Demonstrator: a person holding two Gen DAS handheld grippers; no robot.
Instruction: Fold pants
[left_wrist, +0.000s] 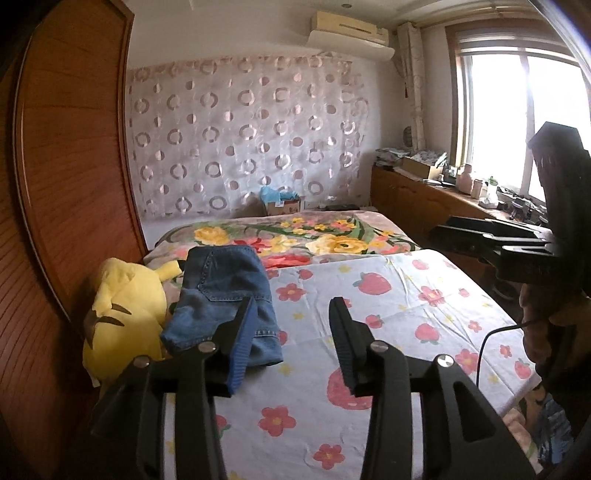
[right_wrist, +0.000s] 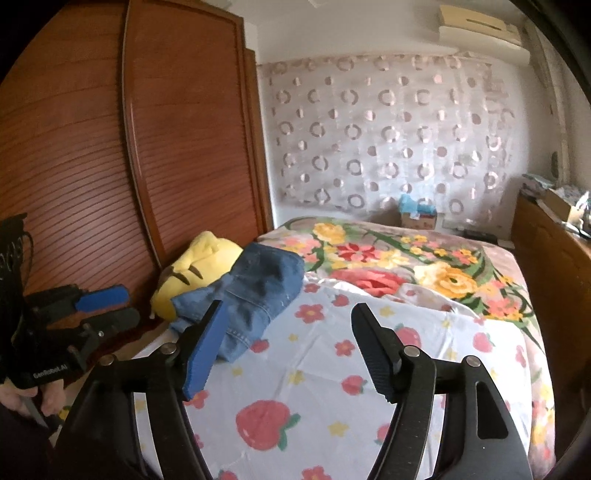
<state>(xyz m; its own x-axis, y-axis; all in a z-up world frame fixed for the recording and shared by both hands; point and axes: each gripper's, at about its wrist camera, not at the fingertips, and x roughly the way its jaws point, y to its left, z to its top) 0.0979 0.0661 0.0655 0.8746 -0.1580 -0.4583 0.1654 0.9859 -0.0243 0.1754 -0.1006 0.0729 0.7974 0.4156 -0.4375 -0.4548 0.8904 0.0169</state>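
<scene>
Both grippers, left gripper (left_wrist: 291, 332) and right gripper (right_wrist: 288, 339), hover with fingers spread, holding nothing. Folded denim pants (left_wrist: 225, 295) lie at the bed's (left_wrist: 406, 295) left edge against a yellow plush toy (left_wrist: 125, 314). Folding looks complete; nothing obvious remains.

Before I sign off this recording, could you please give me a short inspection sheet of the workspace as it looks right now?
Surface: strawberry-print sheet spread flat on the bed over a floral blanket.
Job's things: denim pants folded into a compact bundle at the sheet's edge, resting against a yellow plush toy.
Clutter: cardboard box past the bed; bottles and papers on the sideboard.
Grippers: left gripper and right gripper both open, holding nothing.
Cables: one black cable near the right gripper.
Surroundings: wooden wardrobe, circle-pattern curtain, bright window.
</scene>
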